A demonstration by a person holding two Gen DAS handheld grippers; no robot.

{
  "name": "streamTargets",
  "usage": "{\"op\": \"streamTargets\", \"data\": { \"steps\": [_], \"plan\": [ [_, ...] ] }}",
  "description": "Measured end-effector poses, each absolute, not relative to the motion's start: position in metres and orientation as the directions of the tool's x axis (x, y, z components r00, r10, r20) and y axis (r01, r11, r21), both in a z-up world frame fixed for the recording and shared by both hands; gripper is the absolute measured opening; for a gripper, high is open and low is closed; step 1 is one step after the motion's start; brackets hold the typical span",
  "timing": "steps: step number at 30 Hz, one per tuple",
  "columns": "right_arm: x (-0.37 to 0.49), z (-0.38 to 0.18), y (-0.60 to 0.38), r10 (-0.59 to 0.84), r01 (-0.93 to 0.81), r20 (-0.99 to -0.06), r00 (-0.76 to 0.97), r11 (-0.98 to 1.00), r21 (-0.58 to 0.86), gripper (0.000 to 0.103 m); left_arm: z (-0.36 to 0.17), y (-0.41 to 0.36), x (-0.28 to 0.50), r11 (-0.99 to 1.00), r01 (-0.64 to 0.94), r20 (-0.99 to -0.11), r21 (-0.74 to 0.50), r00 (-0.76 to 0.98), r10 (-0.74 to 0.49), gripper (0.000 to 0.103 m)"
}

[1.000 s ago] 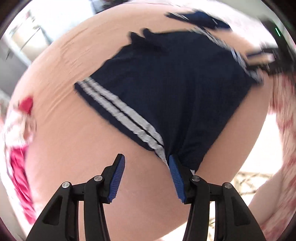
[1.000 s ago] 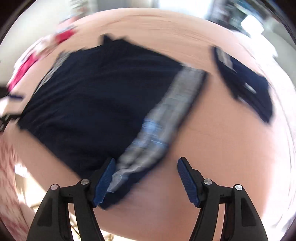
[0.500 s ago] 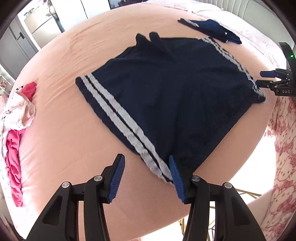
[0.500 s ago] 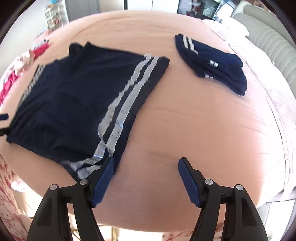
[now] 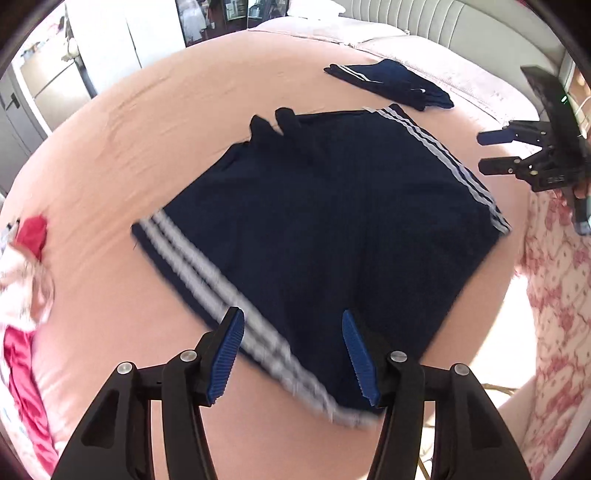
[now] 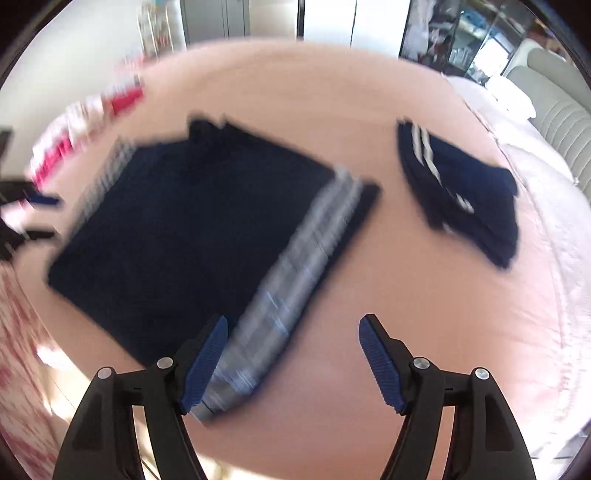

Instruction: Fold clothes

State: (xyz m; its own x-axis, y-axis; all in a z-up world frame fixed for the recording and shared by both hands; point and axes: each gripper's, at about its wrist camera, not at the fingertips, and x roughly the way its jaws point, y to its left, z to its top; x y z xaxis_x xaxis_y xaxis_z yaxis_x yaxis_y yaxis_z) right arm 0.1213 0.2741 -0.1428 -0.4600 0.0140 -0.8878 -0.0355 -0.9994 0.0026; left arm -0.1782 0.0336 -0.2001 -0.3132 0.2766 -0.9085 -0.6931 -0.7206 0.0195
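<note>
Left gripper (image 5: pixel 291 350) at lower centre of the left wrist view, jaws spread wide, nothing between the blue pads (image 5: pixel 226 357); the striped near corner of the navy shorts (image 5: pixel 332 236) lies under the gap, contact not discernible. Right gripper (image 6: pixel 290 362) at lower centre of the right wrist view, likewise wide apart and holding nothing; its left pad (image 6: pixel 203 363) sits over the blurred white-striped edge of the shorts (image 6: pixel 192 236). Shorts lie spread flat on the peach bedsheet (image 5: pixel 122 155), mid-frame in both views, white side stripes along two edges. Right gripper also visible at the right edge of the left view (image 5: pixel 495 153), jaws parted, above the sheet beside the shorts' far striped edge. Pink floral fabric (image 5: pixel 557 280) at lower right. Red and white clothing (image 5: pixel 22 295) at left edge. Further off, a folded navy garment (image 6: pixel 461 195) at upper right, apart from the shorts. Padded headboard (image 5: pixel 424 22) at the top.
</note>
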Motion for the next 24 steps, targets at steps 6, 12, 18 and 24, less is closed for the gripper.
{"op": "streamTargets", "data": {
  "steps": [6,12,18,24],
  "plan": [
    [0.006,-0.190,0.225,-0.054,0.090,-0.914,-0.401,-0.996,0.020,0.074,-0.221,0.053,-0.168,-0.632,-0.773,-0.937,0.046,-0.254,0.242,0.053],
    [0.051,-0.179,0.252,0.090,0.151,-0.932,-0.352,-0.977,-0.151,0.080,-0.203,0.008,-0.172,-0.631,-0.774,-0.943,0.058,-0.249,0.219,0.061],
    [0.053,-0.163,0.238,-0.053,0.133,-0.910,-0.412,-0.991,-0.002,0.081,-0.210,0.035,-0.175,-0.556,-0.831,-0.941,0.006,-0.192,0.277,0.061],
    [0.089,-0.163,0.267,-0.027,-0.020,-0.916,-0.399,-0.999,0.038,0.082,-0.195,0.001,-0.170,-0.631,-0.776,-0.930,-0.007,-0.226,0.289,0.062]
  ]
}}
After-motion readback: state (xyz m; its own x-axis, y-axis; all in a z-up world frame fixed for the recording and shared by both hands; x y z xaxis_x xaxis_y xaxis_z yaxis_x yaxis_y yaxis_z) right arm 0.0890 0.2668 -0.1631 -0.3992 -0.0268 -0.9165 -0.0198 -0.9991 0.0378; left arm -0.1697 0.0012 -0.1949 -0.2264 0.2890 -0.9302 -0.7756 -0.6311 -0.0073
